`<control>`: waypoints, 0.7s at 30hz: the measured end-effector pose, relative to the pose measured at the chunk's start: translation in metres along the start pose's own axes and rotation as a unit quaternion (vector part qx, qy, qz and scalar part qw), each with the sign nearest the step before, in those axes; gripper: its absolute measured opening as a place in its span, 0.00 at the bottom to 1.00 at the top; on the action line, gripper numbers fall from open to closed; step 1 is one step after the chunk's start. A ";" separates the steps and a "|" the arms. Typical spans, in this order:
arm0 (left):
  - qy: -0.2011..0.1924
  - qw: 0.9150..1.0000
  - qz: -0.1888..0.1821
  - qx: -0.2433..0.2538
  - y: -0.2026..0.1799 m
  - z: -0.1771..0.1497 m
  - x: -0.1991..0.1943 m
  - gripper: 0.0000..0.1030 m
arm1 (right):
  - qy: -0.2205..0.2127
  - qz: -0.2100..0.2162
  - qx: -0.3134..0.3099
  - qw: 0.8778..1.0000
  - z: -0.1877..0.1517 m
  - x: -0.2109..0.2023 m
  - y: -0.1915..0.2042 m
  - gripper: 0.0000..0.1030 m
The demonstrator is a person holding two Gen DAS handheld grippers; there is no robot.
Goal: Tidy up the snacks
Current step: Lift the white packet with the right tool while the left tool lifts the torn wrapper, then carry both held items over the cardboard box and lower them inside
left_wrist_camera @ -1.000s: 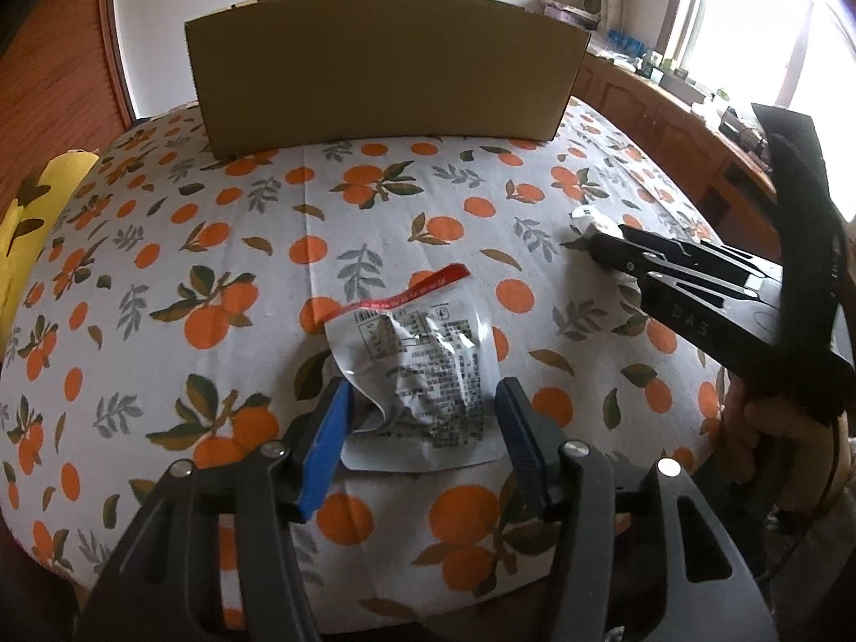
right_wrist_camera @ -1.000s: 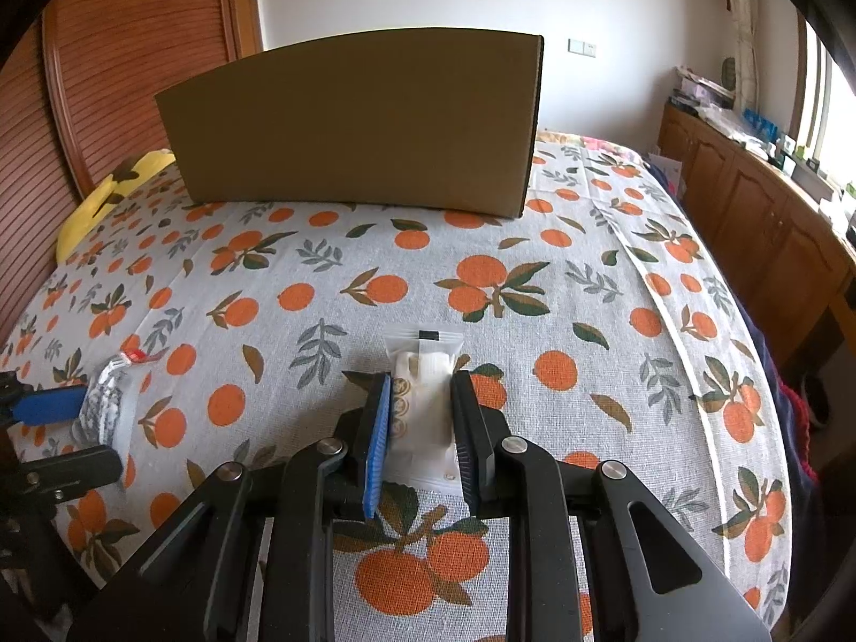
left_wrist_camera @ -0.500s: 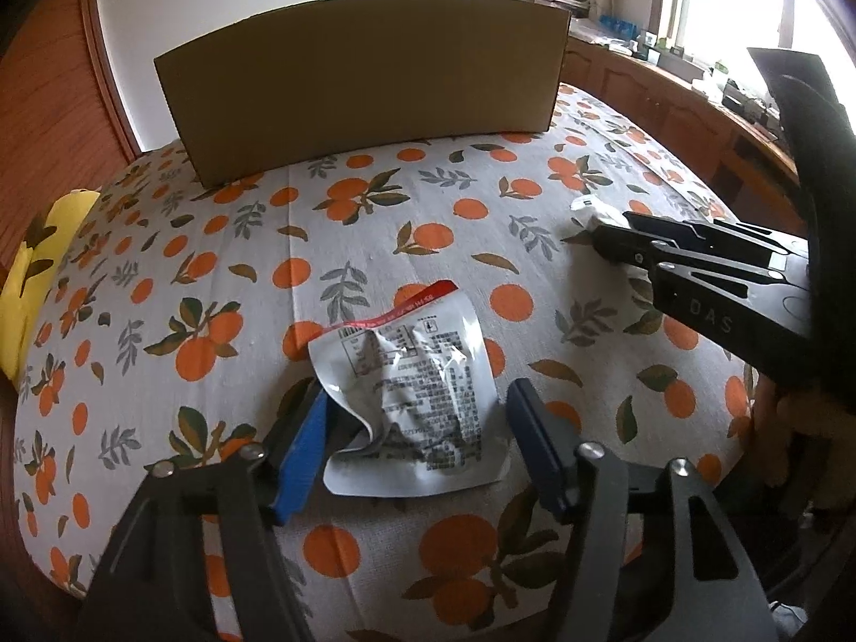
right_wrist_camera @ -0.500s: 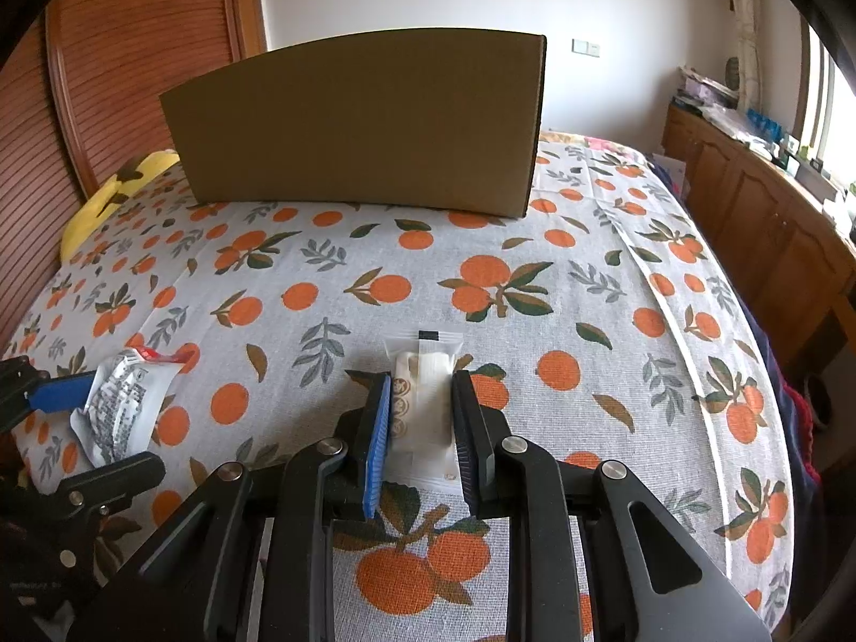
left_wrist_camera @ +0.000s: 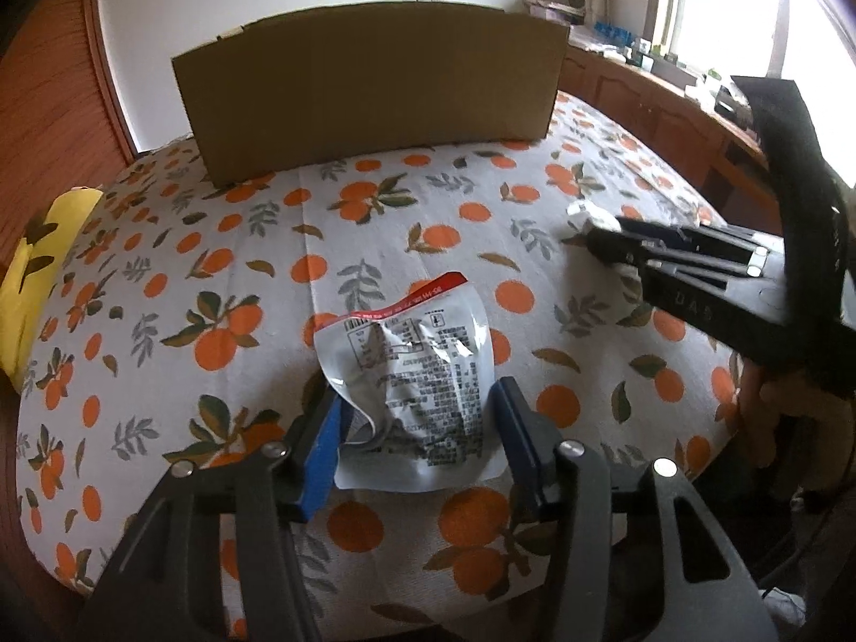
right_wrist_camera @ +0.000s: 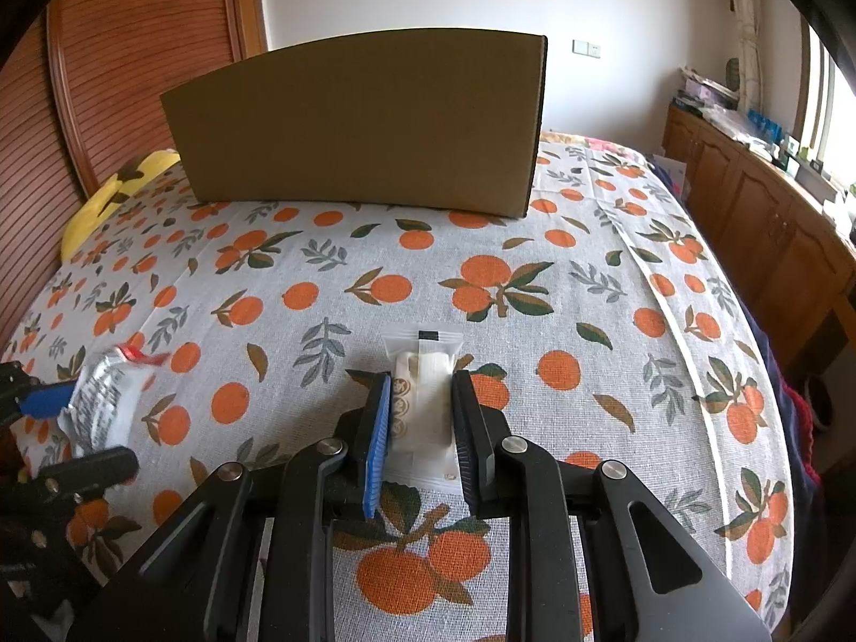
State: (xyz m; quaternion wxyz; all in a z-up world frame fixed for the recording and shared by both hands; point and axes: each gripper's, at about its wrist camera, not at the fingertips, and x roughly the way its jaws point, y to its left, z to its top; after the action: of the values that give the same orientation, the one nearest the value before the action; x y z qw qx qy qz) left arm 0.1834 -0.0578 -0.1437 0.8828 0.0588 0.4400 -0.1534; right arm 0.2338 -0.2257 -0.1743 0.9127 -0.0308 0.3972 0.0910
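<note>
A crumpled silver snack pouch (left_wrist_camera: 422, 369) with a red top strip lies on the orange-print tablecloth (left_wrist_camera: 267, 278). My left gripper (left_wrist_camera: 417, 428) has it between its blue pads; the jaws are closing and both pads press its sides. From the right wrist view the same pouch (right_wrist_camera: 107, 401) shows at the far left, in the left gripper (right_wrist_camera: 69, 428). My right gripper (right_wrist_camera: 420, 417) is shut on a small white snack packet (right_wrist_camera: 422, 390) resting on the cloth. The left wrist view shows the right gripper (left_wrist_camera: 594, 235) at the right, with the white packet (left_wrist_camera: 583, 212) at its tip.
A brown cardboard box (right_wrist_camera: 358, 123) stands upright at the back of the table, its open top hidden. A yellow cushion (left_wrist_camera: 32, 278) lies at the left edge. Wooden cabinets (right_wrist_camera: 765, 214) run along the right. A hand (left_wrist_camera: 770, 412) holds the right gripper.
The left gripper's jaws have narrowed onto the silver pouch, which is more crumpled and its red end has lifted. The right gripper and its packet have not moved.
</note>
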 end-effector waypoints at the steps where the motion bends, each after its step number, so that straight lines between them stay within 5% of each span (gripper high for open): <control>1: -0.004 1.000 0.002 0.000 0.001 0.001 -0.003 0.51 | 0.000 0.000 0.000 1.000 0.000 0.000 0.000 0.20; 21: -0.082 0.997 0.011 -0.010 0.015 0.030 -0.042 0.52 | -0.002 0.008 -0.013 1.000 -0.001 0.001 0.003 0.19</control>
State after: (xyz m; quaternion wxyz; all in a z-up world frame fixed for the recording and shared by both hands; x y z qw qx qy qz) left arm 0.1868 -0.0419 -0.0930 0.9180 0.0419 0.3673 -0.1434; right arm 0.2335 -0.2229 -0.1759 0.9124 -0.0388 0.3940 0.1038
